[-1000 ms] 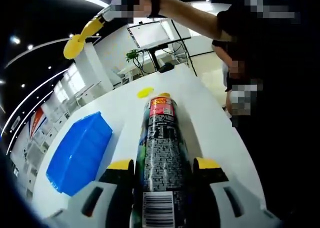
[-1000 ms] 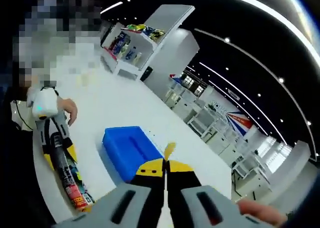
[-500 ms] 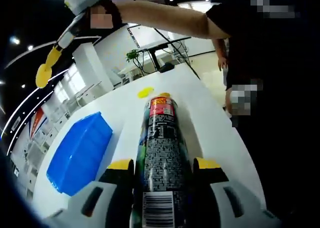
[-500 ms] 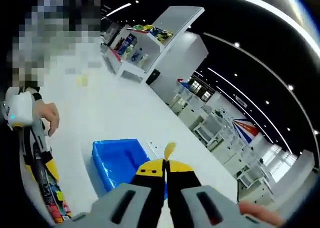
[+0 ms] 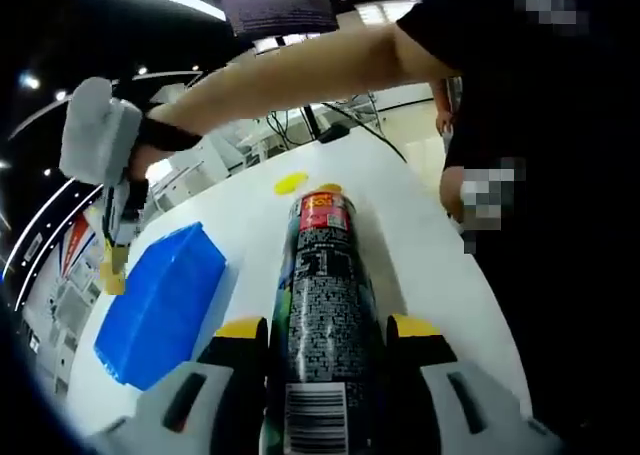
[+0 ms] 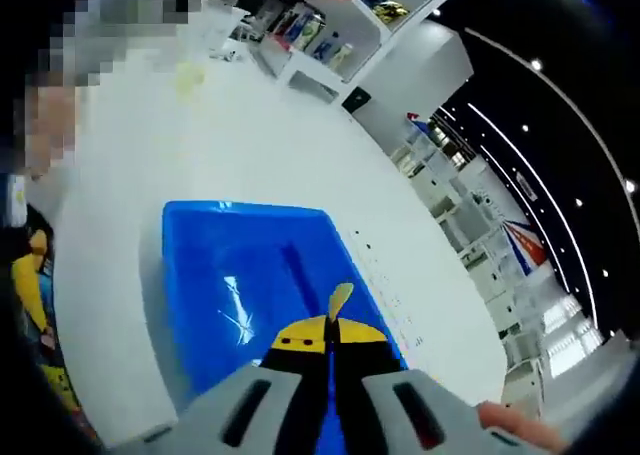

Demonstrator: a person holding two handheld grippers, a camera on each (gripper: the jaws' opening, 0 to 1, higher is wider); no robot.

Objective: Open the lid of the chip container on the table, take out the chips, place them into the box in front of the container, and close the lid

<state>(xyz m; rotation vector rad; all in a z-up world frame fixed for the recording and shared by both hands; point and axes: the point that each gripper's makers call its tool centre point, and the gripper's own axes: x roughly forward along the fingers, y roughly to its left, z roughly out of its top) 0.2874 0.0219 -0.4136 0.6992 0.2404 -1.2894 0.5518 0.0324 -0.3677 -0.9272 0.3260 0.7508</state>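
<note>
Now the right gripper [image 6: 331,347], jaws pinched on a single chip [image 6: 339,300], has come down from high above the worktop [image 5: 420,235] and hangs just over the open blue box [image 6: 250,285]. The left gripper [image 5: 327,337] still clamps the chip container [image 5: 322,285], lying on its side with its open mouth pointing away. The yellow lid [image 5: 290,183] rests on the worktop just beyond it. The chip looks ready to be released into the box.

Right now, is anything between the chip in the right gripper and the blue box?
Nothing visible is. The right gripper is shut on a chip and hangs above the open blue box, whose inside looks bare. The left gripper holds the chip container off to the side.
</note>
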